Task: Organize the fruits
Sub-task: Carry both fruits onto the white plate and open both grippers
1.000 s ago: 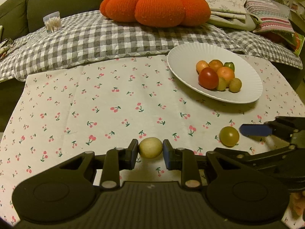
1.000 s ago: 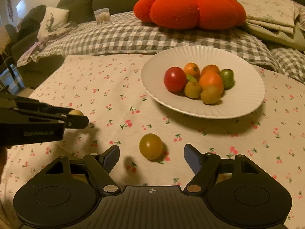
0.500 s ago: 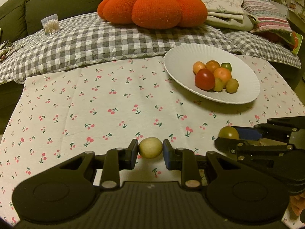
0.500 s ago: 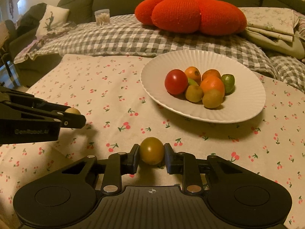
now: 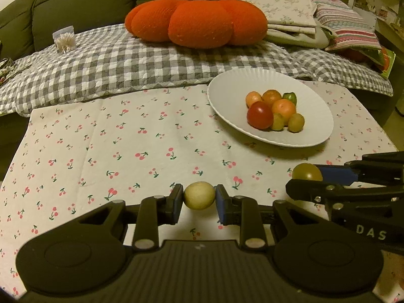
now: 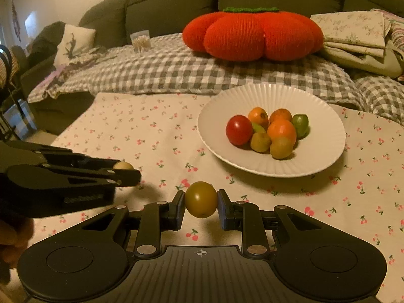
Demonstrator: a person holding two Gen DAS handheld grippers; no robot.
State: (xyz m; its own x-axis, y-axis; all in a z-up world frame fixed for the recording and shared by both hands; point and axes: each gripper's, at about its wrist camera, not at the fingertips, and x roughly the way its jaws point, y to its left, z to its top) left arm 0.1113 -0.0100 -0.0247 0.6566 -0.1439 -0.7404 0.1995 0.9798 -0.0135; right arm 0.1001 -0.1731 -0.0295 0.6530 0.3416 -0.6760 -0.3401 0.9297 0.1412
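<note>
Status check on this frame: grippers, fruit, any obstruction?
Left gripper shut on pale fruit. Right gripper shut on olive fruit. Plate holds seven fruits. Cloth path to plate clear.

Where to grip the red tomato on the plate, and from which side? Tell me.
Take the red tomato across its round middle, coming from above and the left of the right wrist view. That flank faces bare white plate; its other side is crowded by the yellow-green fruit, leaving the tongs little room.
</note>
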